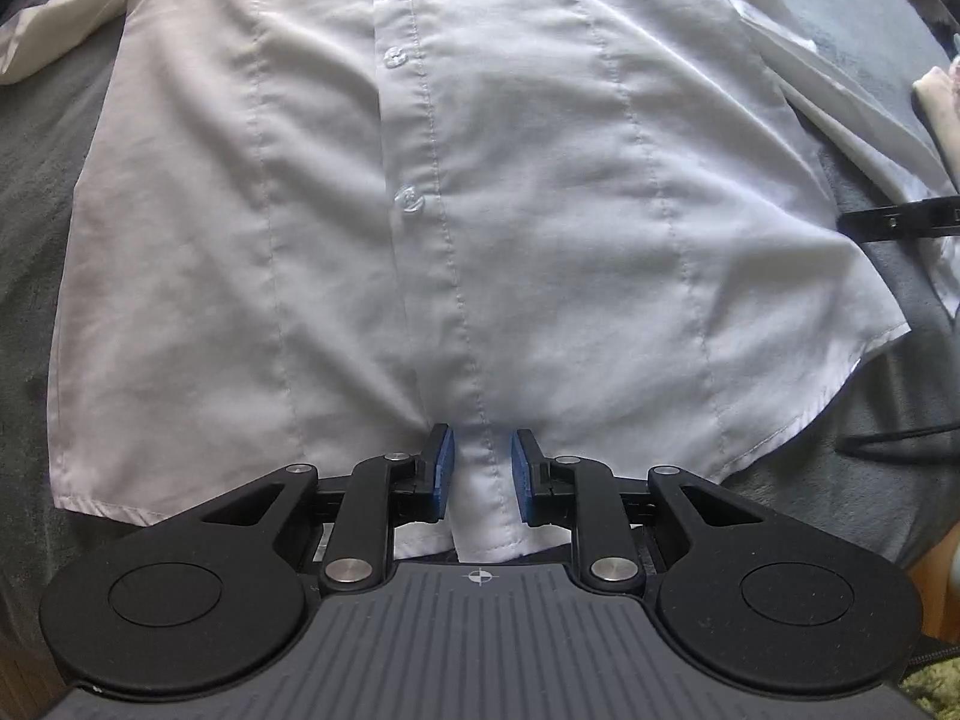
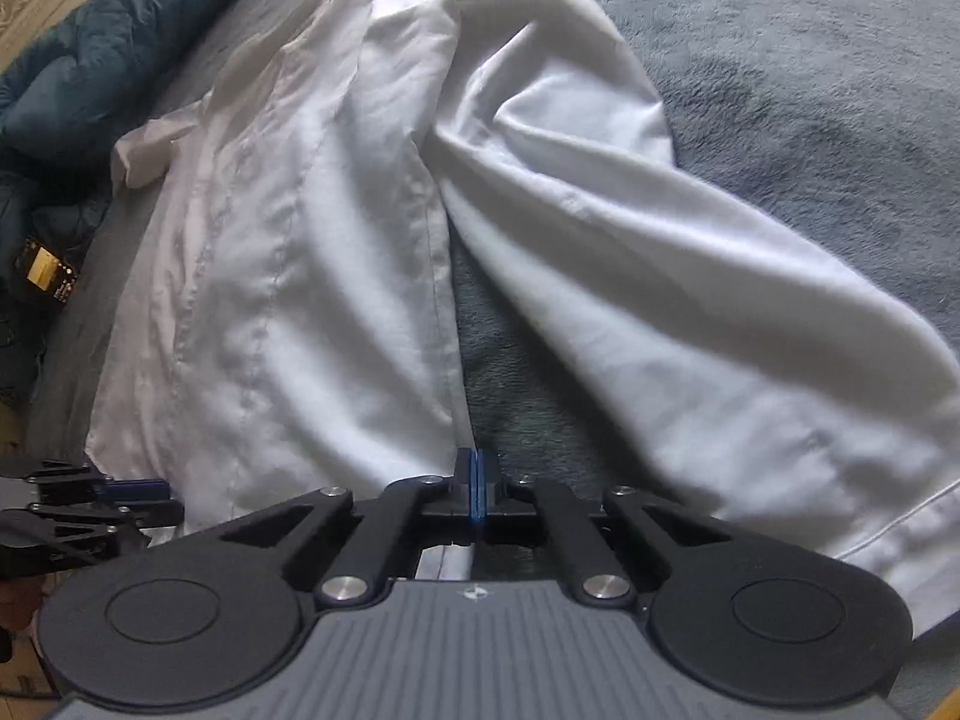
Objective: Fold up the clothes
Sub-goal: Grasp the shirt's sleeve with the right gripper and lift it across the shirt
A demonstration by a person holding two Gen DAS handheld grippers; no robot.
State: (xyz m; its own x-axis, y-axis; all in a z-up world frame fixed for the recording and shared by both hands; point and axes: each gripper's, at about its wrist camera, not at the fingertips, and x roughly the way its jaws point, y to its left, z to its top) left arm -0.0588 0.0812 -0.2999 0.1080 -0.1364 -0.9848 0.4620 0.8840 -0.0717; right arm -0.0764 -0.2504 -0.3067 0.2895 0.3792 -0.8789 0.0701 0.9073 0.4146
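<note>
A white button-up shirt (image 1: 480, 192) lies front up on a grey blanket (image 1: 36, 180), buttons running down its middle. My left gripper (image 1: 481, 468) is open at the bottom hem, its blue pads on either side of the button placket. In the right wrist view the shirt's body (image 2: 288, 300) and a long sleeve (image 2: 690, 300) spread out. My right gripper (image 2: 476, 480) is shut on the shirt's side edge near the hem. The left gripper (image 2: 120, 498) shows at the lower left there, and the right gripper's black finger (image 1: 900, 219) shows at the left view's right edge.
The grey blanket (image 2: 810, 90) covers the surface. A dark blue quilt (image 2: 90, 48) lies bunched at the far left, with a small yellow and black item (image 2: 45, 270) beside it. A pale object (image 1: 939, 102) sits at the right edge.
</note>
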